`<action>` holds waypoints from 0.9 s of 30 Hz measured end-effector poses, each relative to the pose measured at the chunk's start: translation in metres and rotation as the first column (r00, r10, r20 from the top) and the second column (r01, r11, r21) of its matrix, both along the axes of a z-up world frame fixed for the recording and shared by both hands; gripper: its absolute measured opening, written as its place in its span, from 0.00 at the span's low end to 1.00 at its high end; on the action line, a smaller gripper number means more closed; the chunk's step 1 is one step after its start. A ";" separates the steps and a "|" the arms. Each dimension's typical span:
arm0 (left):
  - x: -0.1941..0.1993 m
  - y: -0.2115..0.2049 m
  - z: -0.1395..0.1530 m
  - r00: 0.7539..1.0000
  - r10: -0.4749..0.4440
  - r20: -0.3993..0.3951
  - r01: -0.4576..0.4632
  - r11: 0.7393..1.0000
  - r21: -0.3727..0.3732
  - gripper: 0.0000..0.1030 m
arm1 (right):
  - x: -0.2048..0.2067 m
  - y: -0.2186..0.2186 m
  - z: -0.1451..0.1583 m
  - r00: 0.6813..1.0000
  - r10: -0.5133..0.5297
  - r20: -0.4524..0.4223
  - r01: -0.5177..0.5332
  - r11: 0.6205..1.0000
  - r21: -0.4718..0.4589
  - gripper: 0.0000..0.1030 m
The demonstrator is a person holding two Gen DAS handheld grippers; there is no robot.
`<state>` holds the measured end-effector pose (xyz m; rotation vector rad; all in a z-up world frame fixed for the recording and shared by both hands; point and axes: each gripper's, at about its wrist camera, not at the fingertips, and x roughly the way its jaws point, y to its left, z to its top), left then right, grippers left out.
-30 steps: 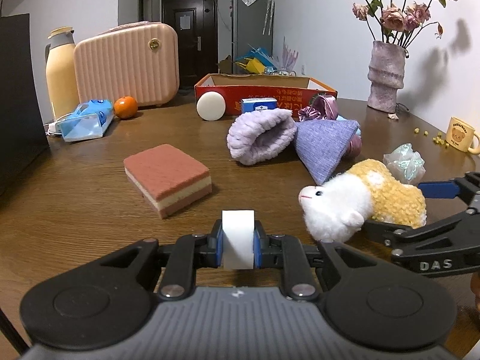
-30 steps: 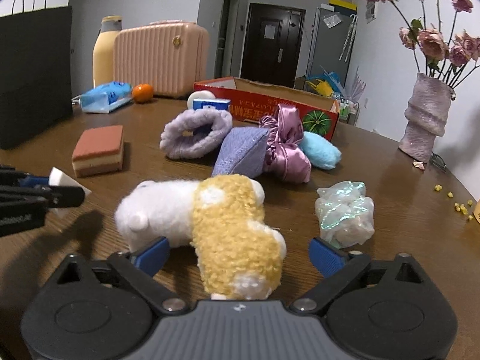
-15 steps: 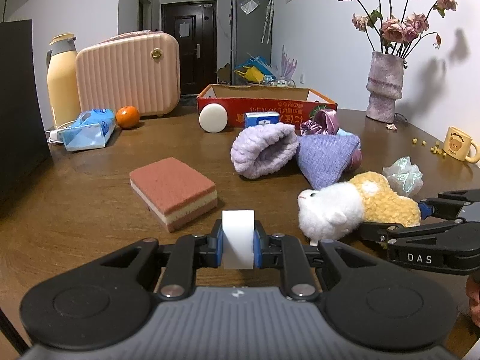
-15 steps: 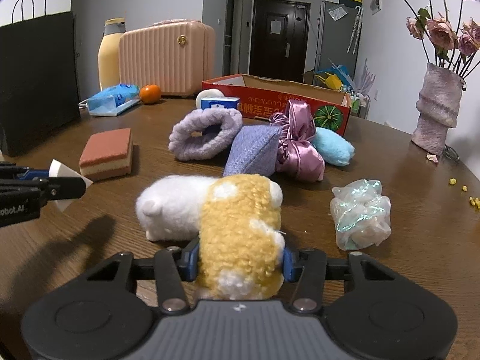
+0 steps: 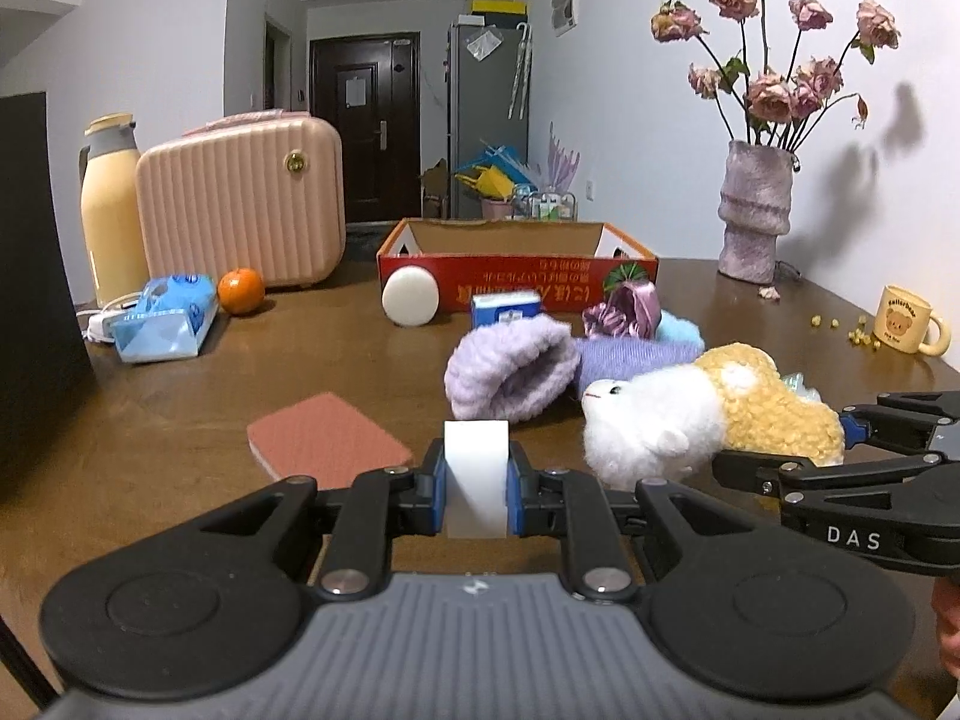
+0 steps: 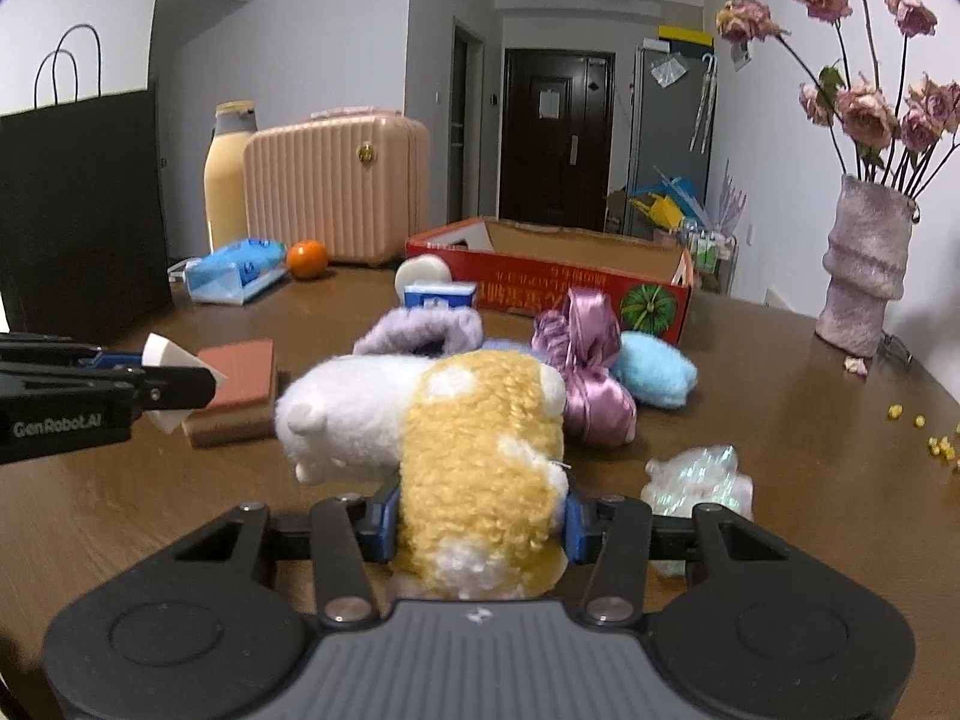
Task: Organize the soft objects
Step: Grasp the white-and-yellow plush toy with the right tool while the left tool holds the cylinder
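Between the two grippers and the far edge of the brown wooden table (image 5: 180, 420) lies the relation that matters: the open red cardboard box (image 5: 516, 267) stands straight ahead of both hands, beyond a cluster of soft things. The left gripper (image 5: 476, 489) is clamped narrow on a small white foam block (image 5: 476, 480), held upright between its blue pads. The right gripper (image 6: 480, 525) has just been closing, and now it squeezes the yellow rear end of a white-and-yellow plush animal (image 6: 450, 426), whose long axis runs away from the camera and slants left, white head foremost. From the left wrist view the toy appears to hang clear of the tabletop, though contact underneath cannot be ruled out.

Judging by the task, the box is the likely destination. The right hand looks slightly nearer to it, but its path crosses the lilac knitted headband (image 6: 420, 330), the shiny pink satin scrunchie (image 6: 585, 372) and the pale blue fluffy pad (image 6: 657, 375), all lying just before the box's front wall. The left hand's line runs over the pink-topped layered sponge (image 5: 327, 444) and the same lilac headband. Both loads need to pass above the front wall, so height matters more than reach. An iridescent cellophane-like puff (image 6: 699, 477) rests just right of the right gripper, apart from it.
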<state>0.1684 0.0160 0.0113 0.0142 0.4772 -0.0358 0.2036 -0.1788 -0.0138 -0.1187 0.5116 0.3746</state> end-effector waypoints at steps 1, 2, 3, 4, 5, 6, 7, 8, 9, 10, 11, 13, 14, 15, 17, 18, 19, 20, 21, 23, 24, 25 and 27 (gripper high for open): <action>0.001 0.000 0.002 1.000 0.000 0.003 0.000 1.000 0.000 0.19 | 0.001 -0.001 0.003 1.000 -0.002 0.008 0.002 1.000 0.003 0.46; 0.003 0.000 0.004 1.000 0.000 0.008 0.000 1.000 -0.001 0.19 | 0.002 -0.002 0.005 1.000 -0.003 0.015 0.003 1.000 0.006 0.46; 0.004 0.000 0.007 1.000 0.000 0.012 0.000 1.000 -0.001 0.19 | 0.004 -0.002 0.008 1.000 -0.005 0.023 0.005 1.000 0.009 0.46; 0.007 0.000 0.010 1.000 0.001 0.019 -0.001 1.000 -0.002 0.19 | 0.005 -0.003 0.011 1.000 -0.007 0.029 0.007 1.000 0.012 0.46; 0.009 0.000 0.012 1.000 0.002 0.021 -0.002 1.000 -0.003 0.19 | 0.008 -0.004 0.014 0.999 -0.009 0.036 0.009 1.000 0.016 0.46; 0.012 0.000 0.015 1.000 0.004 0.024 -0.004 1.000 -0.004 0.19 | 0.010 -0.005 0.016 0.999 -0.011 0.040 0.011 1.000 0.019 0.46; 0.014 0.000 0.017 1.000 0.004 0.027 -0.004 1.000 -0.004 0.19 | 0.012 -0.006 0.018 0.999 -0.013 0.045 0.012 1.000 0.022 0.46; 0.017 0.000 0.019 1.000 0.004 0.030 -0.004 1.000 -0.004 0.19 | 0.014 -0.006 0.020 0.999 -0.015 0.048 0.013 1.000 0.023 0.46; 0.019 -0.001 0.021 0.999 0.004 0.032 -0.004 1.000 -0.003 0.19 | 0.017 -0.007 0.022 0.999 -0.016 0.051 0.015 1.000 0.025 0.46; 0.023 -0.001 0.024 0.999 0.003 0.036 -0.003 1.000 -0.003 0.19 | 0.019 -0.007 0.023 0.998 -0.017 0.054 0.016 1.000 0.027 0.46; 0.025 -0.001 0.025 0.999 0.003 0.038 -0.003 1.000 -0.003 0.19 | 0.022 -0.007 0.025 0.998 -0.018 0.057 0.016 0.999 0.028 0.46; 0.031 -0.002 0.030 0.999 0.003 0.044 -0.003 1.000 -0.002 0.19 | 0.027 -0.007 0.029 0.998 -0.019 0.064 0.017 0.999 0.031 0.46; 0.036 -0.002 0.033 0.999 0.004 0.048 -0.004 1.000 -0.002 0.19 | 0.030 -0.008 0.031 0.998 -0.020 0.068 0.017 0.999 0.033 0.46; 0.038 -0.002 0.034 0.999 0.004 0.050 -0.004 1.000 -0.003 0.19 | 0.033 -0.009 0.033 0.997 -0.021 0.072 0.018 0.999 0.035 0.46; 0.046 -0.003 0.039 0.998 0.003 0.056 -0.002 1.000 -0.002 0.19 | 0.041 -0.010 0.036 0.997 -0.023 0.078 0.019 0.999 0.041 0.46; 0.049 -0.003 0.041 0.998 0.002 0.058 -0.002 1.000 -0.001 0.19 | 0.045 -0.010 0.038 0.996 -0.023 0.081 0.019 0.999 0.042 0.46; 0.053 -0.004 0.043 0.998 0.003 0.061 -0.003 1.000 -0.001 0.19 | 0.048 -0.010 0.039 0.996 -0.024 0.084 0.020 0.999 0.042 0.46; 0.058 -0.005 0.046 0.998 0.002 0.064 -0.002 1.000 -0.001 0.19 | 0.052 -0.011 0.041 0.996 -0.025 0.088 0.022 0.999 0.043 0.46; 0.063 -0.005 0.048 0.998 0.003 0.066 -0.002 1.000 -0.003 0.19 | 0.056 -0.011 0.043 0.995 -0.027 0.093 0.023 0.999 0.042 0.46; 0.072 -0.006 0.053 0.997 0.003 0.074 -0.003 1.000 -0.010 0.19 | 0.064 -0.012 0.046 0.994 -0.027 0.103 0.023 0.999 0.043 0.46; 0.075 -0.007 0.054 0.997 0.003 0.076 -0.002 1.000 -0.010 0.19 | 0.068 -0.011 0.048 0.994 -0.028 0.106 0.024 0.999 0.043 0.46; 0.079 -0.008 0.057 0.997 0.004 0.080 -0.003 1.000 -0.010 0.19 | 0.072 -0.012 0.049 0.994 -0.030 0.110 0.025 0.999 0.044 0.46; 0.087 -0.010 0.060 0.996 0.003 0.086 -0.002 1.000 -0.010 0.19 | 0.081 -0.013 0.052 0.993 -0.033 0.113 0.028 0.999 0.046 0.46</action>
